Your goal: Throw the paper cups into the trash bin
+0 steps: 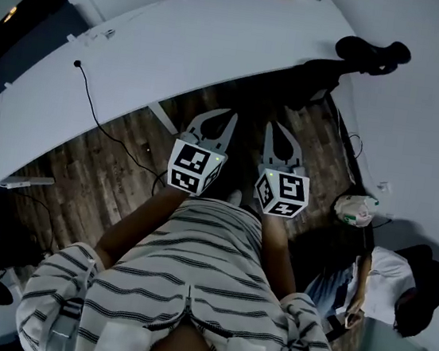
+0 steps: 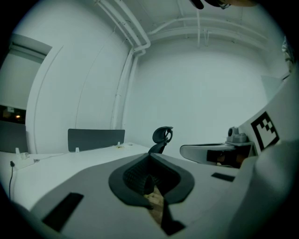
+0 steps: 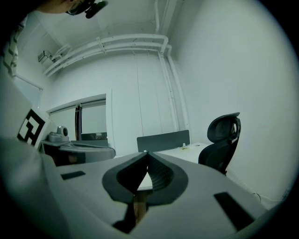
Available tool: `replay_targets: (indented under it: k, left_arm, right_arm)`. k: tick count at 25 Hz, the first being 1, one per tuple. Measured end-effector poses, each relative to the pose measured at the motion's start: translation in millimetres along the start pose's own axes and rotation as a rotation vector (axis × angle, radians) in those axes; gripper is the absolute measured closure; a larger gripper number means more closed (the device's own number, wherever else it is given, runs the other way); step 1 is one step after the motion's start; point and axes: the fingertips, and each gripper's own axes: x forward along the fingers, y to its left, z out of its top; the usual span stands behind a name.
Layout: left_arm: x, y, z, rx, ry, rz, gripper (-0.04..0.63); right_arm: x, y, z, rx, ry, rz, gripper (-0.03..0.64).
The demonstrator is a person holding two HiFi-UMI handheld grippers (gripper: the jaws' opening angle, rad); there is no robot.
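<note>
The only likely task thing I can find is a pale crumpled bundle (image 1: pixel 355 209) on the floor by the right-hand wall, a little right of the right gripper (image 1: pixel 274 128). It's too blurred for me to say whether it's paper or a bin liner. Both claws are closed tip to tip with nothing held, the left gripper (image 1: pixel 229 117) beside the right, their ribbed dark pads (image 3: pixel 161 175) meeting. They hang over dark wood planks (image 1: pixel 84 169), before a smooth curved white desk (image 1: pixel 180 45) and a black high-backed chair (image 1: pixel 372 54)
</note>
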Motion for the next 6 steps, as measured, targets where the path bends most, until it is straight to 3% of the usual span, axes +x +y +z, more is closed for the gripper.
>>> replay_targets:
  k: [6]
  left_arm:
    - [2.4, 5.4, -0.8, -0.012, -0.003, 0.015, 0.571]
  right_arm:
    - [0.9, -3.9, 2.9, -0.005, -0.006, 0.003, 0.606]
